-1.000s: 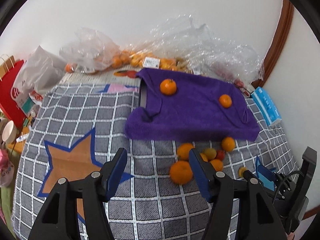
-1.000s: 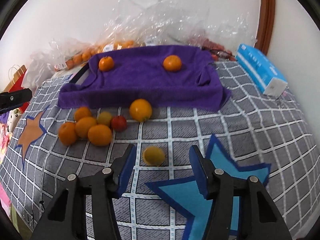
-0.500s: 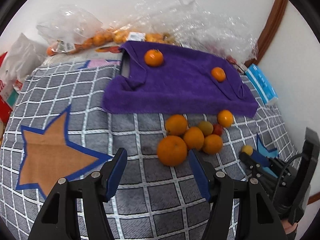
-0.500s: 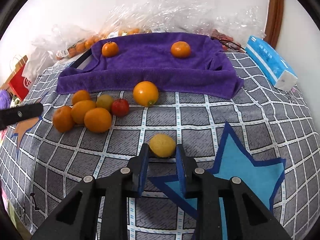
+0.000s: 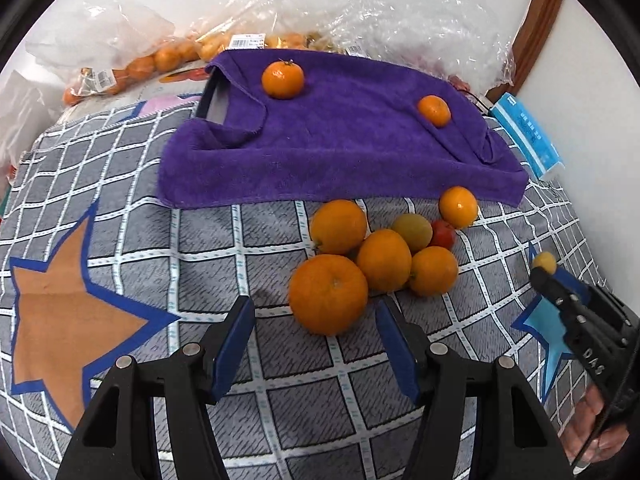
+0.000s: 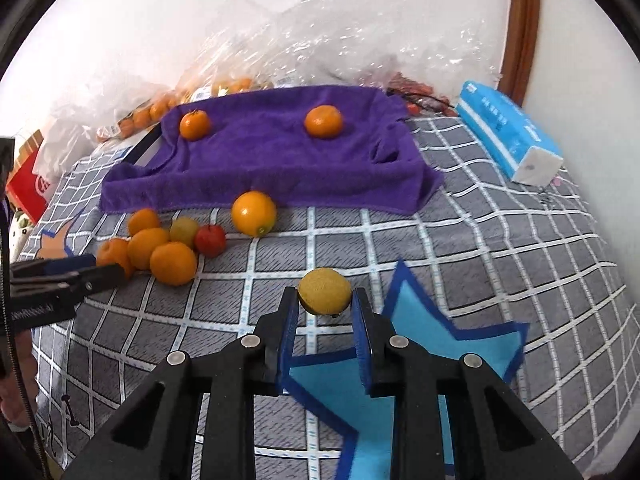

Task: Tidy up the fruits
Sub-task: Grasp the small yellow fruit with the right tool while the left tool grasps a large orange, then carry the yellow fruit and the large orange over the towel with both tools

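My right gripper (image 6: 325,303) is shut on a small yellow lemon (image 6: 324,291), just above the checked cloth. In the left wrist view that lemon (image 5: 544,262) shows at the right gripper's tip. My left gripper (image 5: 316,322) is open, its blue pads on either side of the near edge of a big orange (image 5: 328,294) without touching it. Behind it lies a cluster of oranges (image 5: 384,260), a yellowish fruit (image 5: 412,226) and a red tomato (image 5: 443,234). A purple towel (image 5: 340,148) carries two mandarins (image 5: 282,79) (image 5: 434,110).
Clear plastic bags of oranges (image 5: 160,60) lie along the wall behind the towel. A blue tissue pack (image 6: 510,140) sits at the right near a wooden door frame (image 6: 520,28). A red bag (image 6: 30,184) stands at the left edge. A hand (image 5: 592,436) holds the right gripper.
My right gripper has closed on the lemon and lifted it slightly. My left gripper has come down and forward toward the big orange, which now sits between its fingertips.
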Available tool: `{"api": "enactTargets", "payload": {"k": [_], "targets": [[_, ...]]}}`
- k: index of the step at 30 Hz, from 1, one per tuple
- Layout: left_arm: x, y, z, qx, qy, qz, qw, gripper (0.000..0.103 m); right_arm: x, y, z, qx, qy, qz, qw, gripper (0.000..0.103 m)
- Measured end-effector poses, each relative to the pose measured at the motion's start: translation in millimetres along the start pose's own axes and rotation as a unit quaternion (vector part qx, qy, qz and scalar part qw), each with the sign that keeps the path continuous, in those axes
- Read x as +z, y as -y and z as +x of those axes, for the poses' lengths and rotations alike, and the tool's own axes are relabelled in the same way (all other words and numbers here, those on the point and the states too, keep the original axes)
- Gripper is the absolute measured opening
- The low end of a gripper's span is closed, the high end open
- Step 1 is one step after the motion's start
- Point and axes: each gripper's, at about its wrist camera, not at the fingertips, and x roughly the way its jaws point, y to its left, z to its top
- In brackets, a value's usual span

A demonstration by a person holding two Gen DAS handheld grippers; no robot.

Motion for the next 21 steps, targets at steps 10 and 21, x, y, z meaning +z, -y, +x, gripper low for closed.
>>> {"api": "enactTargets", "payload": {"k": [10, 21], "targets": [[2, 0, 2, -0.019, -0.001, 0.002, 0.9998, 0.038, 9, 10, -23, -0.023, 0.025, 0.014, 0.999, 0.027], [-4, -12, -43, -0.013, 0.042, -0.026, 0.9987, 0.038, 18, 5, -48, -0.011, 0.060, 0.002, 0.998, 0.027]]}}
